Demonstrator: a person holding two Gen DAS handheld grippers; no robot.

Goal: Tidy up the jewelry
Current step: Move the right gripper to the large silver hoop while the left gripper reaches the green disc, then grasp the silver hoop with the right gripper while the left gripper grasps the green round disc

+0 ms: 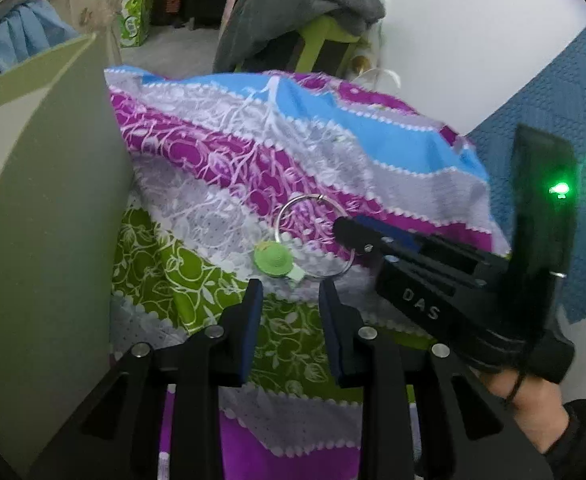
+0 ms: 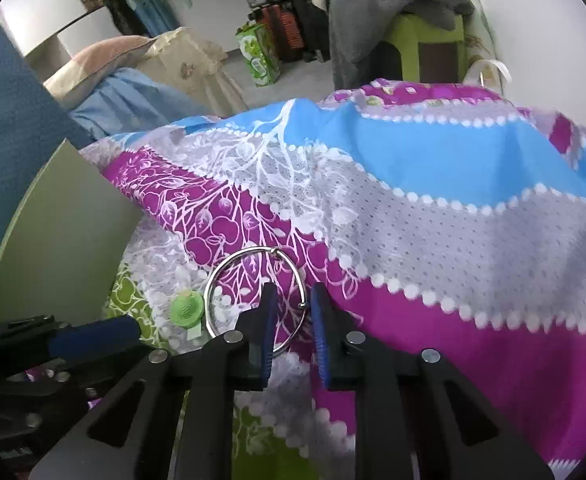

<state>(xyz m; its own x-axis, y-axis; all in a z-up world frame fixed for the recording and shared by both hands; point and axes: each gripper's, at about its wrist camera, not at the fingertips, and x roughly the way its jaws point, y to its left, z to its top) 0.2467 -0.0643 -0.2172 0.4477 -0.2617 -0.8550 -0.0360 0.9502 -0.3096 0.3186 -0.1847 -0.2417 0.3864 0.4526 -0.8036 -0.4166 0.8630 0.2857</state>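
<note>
A silver metal ring (image 1: 280,224) (image 2: 217,278) lies flat on a patterned cloth (image 1: 373,144) (image 2: 453,220). Against its near left edge sits a small green hat-shaped charm (image 1: 273,260) (image 2: 187,309) with a pale tag. My left gripper (image 1: 291,286) points down just short of the charm, its jaws apart with only cloth between them. In the right wrist view my right gripper (image 2: 294,294) straddles the ring's right rim; a narrow gap shows between the blue pads (image 2: 321,320) and the wire. From the left wrist view the right gripper (image 1: 343,230) reaches in over the ring.
A tall olive-green board (image 1: 53,208) (image 2: 65,232) stands close on the left. Blue textured mat (image 1: 565,128) lies off to the right. Beyond the cloth are a green stool under grey clothes (image 1: 301,20), a green bag (image 1: 135,16) and a pillow (image 2: 105,64).
</note>
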